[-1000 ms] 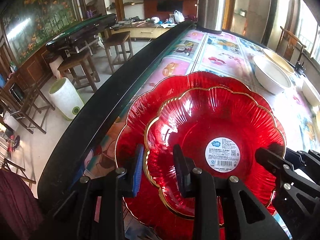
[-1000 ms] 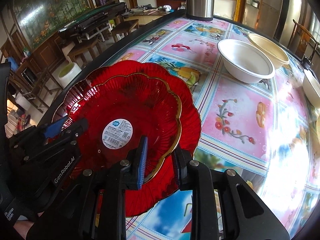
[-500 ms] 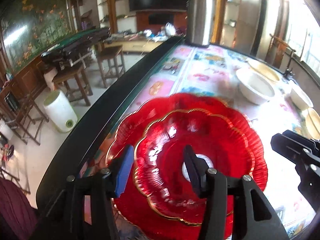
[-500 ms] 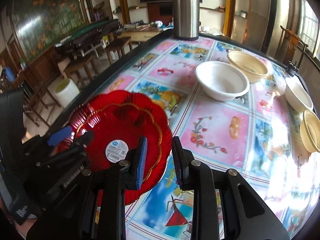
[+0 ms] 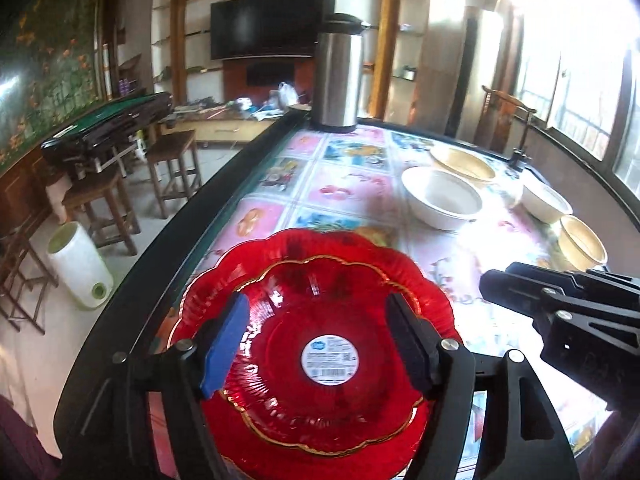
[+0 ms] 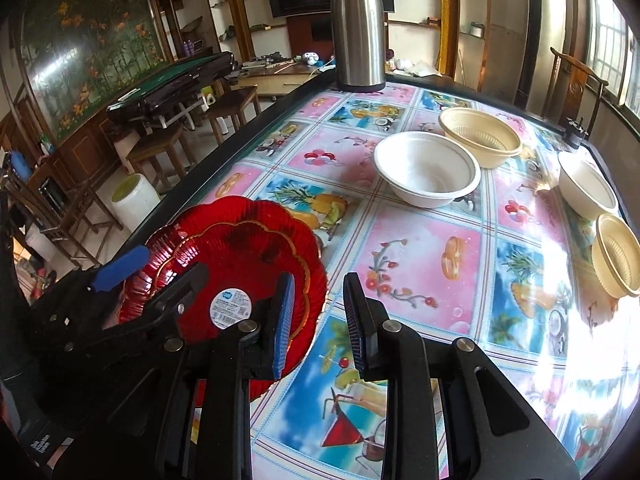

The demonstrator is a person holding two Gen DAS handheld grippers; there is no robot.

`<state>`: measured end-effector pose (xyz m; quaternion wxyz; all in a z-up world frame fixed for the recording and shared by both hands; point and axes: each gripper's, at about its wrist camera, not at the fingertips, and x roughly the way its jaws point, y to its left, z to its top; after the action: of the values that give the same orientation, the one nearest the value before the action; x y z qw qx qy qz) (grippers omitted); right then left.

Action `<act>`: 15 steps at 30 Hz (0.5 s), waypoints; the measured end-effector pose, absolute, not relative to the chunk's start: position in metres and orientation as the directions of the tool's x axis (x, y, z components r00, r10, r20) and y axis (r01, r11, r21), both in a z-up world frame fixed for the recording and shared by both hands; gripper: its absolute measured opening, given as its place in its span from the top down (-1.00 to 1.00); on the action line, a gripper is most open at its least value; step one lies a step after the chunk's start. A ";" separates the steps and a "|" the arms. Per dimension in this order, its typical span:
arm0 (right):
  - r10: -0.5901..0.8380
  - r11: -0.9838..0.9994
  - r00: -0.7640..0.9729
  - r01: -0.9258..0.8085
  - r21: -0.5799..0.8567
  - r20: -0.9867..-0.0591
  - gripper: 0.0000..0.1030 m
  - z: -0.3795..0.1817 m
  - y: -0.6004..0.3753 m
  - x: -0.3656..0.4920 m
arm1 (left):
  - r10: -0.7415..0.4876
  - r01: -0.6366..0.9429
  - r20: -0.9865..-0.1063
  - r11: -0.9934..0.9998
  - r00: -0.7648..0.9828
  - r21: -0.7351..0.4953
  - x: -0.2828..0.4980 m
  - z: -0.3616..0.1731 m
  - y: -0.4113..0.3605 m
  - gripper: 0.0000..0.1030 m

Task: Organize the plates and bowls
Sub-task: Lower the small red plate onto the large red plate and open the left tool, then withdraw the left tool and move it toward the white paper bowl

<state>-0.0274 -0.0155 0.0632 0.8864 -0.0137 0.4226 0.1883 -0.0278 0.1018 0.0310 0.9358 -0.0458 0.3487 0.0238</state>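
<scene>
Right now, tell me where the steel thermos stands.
The steel thermos stands upright at the table's far edge, top centre in both wrist views, beyond the white bowl and the ribbed cream bowl.

Large round table with dark rim, covered by a glossy cloth of pink and blue fruit-and-flower squares. Steel thermos upright at its far edge. Floral mural fills the left wall. Beneath it, a green-topped game table and wooden stools on a pale tiled floor; white plastic bin near the table's rim. Dark television on the far wall, cluttered low cabinet below. Windows at right throw hard glare; wooden chair beside them.
</scene>
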 end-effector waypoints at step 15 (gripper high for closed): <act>0.317 0.939 0.586 -0.306 0.159 -0.746 0.51 0.064 -0.040 -0.022 | -0.004 -0.079 -0.684 0.993 0.729 -0.091 -0.017 0.025 0.098 -0.37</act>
<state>-0.0220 -0.0403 0.0643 0.8905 0.0068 0.4199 0.1748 -0.0172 0.0981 0.0245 0.9281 -0.0569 0.3673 0.0203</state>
